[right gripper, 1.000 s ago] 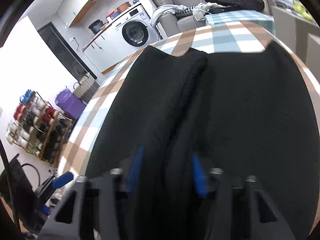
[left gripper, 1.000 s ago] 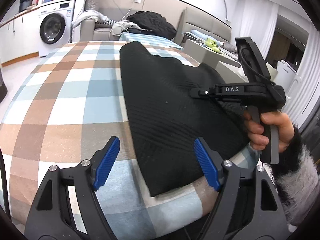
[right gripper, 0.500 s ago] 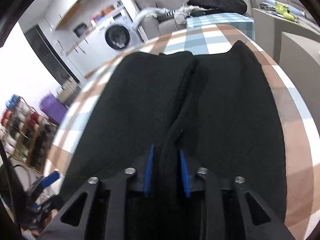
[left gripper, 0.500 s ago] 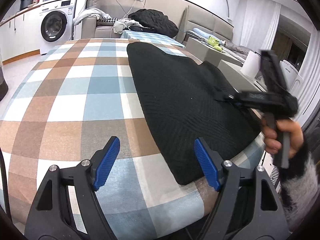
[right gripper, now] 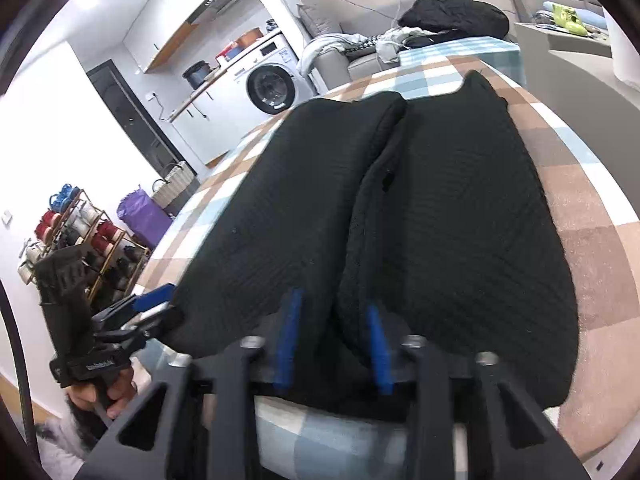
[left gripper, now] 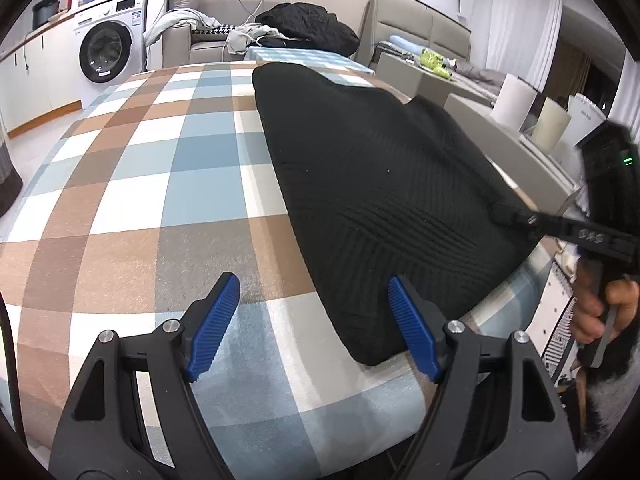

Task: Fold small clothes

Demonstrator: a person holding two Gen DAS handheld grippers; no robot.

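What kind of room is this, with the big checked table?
Most likely a home living room that opens onto a laundry corner. There is a washing machine under a counter, a grey sofa piled with clothes, and a shoe rack by the wall.

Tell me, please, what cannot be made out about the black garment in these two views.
- Right wrist view: near hem of the black garment, partly hidden behind the right gripper.
- Left wrist view: its far side, hidden behind its own raised fold.
- Both views: what garment it is; the dark knit hides detail.
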